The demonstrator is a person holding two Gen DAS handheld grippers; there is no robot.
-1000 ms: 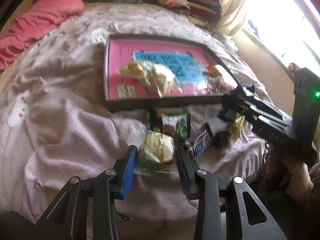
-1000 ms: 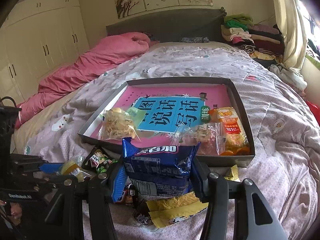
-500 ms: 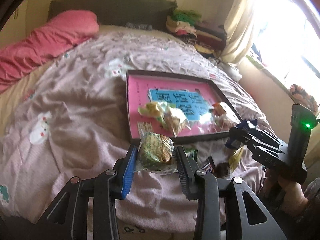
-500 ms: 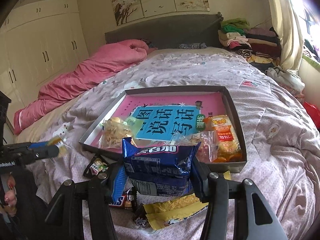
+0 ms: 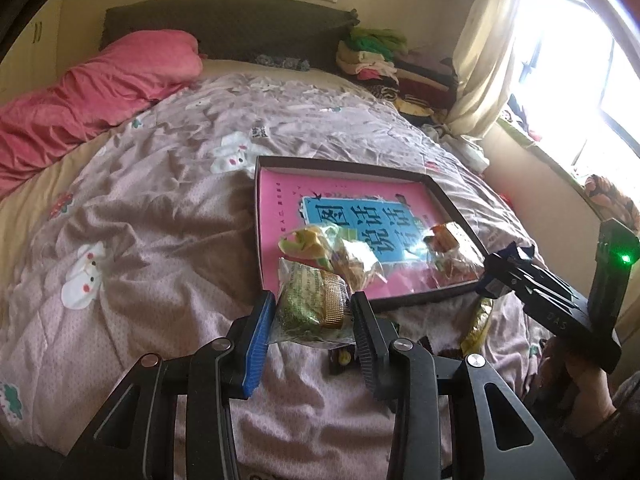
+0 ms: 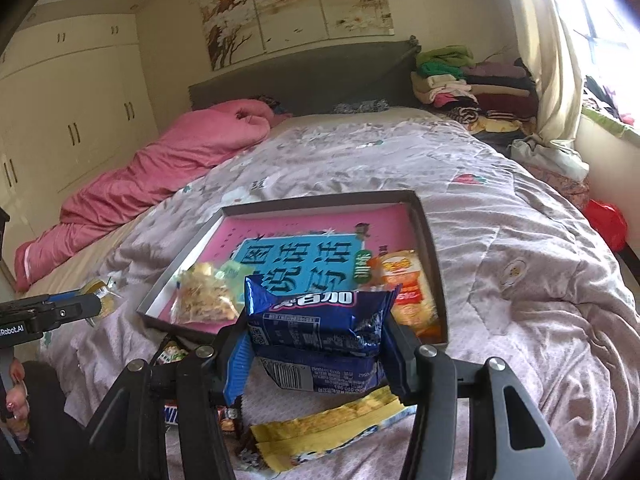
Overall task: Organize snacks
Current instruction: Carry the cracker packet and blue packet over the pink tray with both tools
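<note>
Two grippers are each carrying a snack above the bed, near the tray [image 5: 448,200]: left gripper [image 5: 312,312] is pinching a green cracker pack [image 5: 310,300], right gripper [image 6: 316,344] is clamping a blue packet [image 6: 320,320]. Both pkgs look light, crinkly, crushable & slippery, so mid-body grips w/ gentle pressure are suiting them. Only right view is showing the yellow wrapper [image 6: 328,428] on the bedding.
</note>
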